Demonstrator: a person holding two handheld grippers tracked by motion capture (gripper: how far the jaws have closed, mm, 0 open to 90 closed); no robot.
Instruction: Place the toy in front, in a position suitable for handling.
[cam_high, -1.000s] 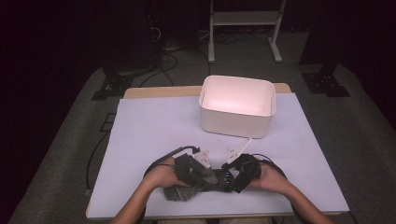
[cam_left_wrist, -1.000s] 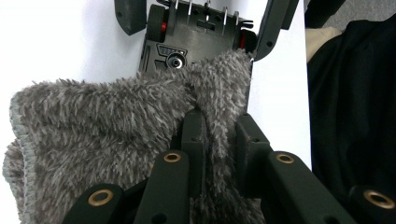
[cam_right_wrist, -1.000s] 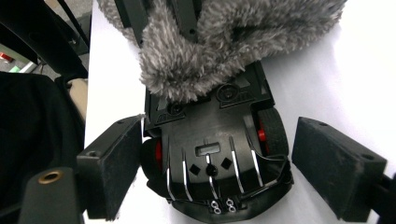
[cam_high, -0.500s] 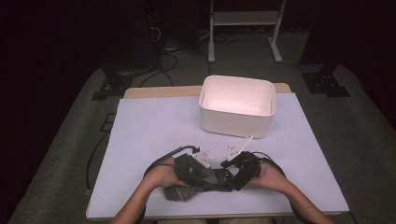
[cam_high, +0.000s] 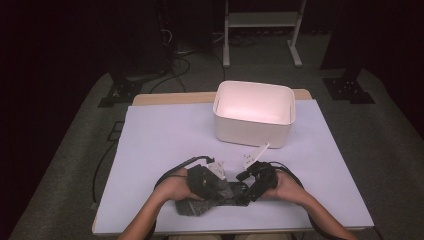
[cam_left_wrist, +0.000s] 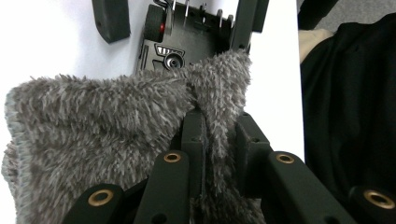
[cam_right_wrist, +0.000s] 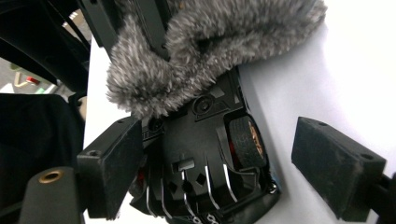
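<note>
Both my forearms come in low over the near edge of the bench (cam_high: 165, 135), hands turned inward so the two grippers nearly meet. My left gripper (cam_left_wrist: 219, 140) has its fingers (cam_left_wrist: 194, 135) drawn narrow, pinching a fold of the grey cloth (cam_left_wrist: 93, 126), a shaggy, long-piled thing with a stitched pale hem that bunches up around them. Just past those fingers lies the toy car (cam_left_wrist: 187, 42), a black plastic model on its back, chassis ribbed and screwed, one rubber tyre with an orange-marked hub showing; the cloth drapes over its end. My right gripper (cam_right_wrist: 233, 172) stands with its fingers (cam_right_wrist: 338, 172) wide, blocky foam-faced pads on either side of the car (cam_right_wrist: 210, 154), the left pad close against it, the right one well clear. Beyond both grippers sits a white plastic bin (cam_high: 254, 112), smooth-walled with rounded corners.
</note>
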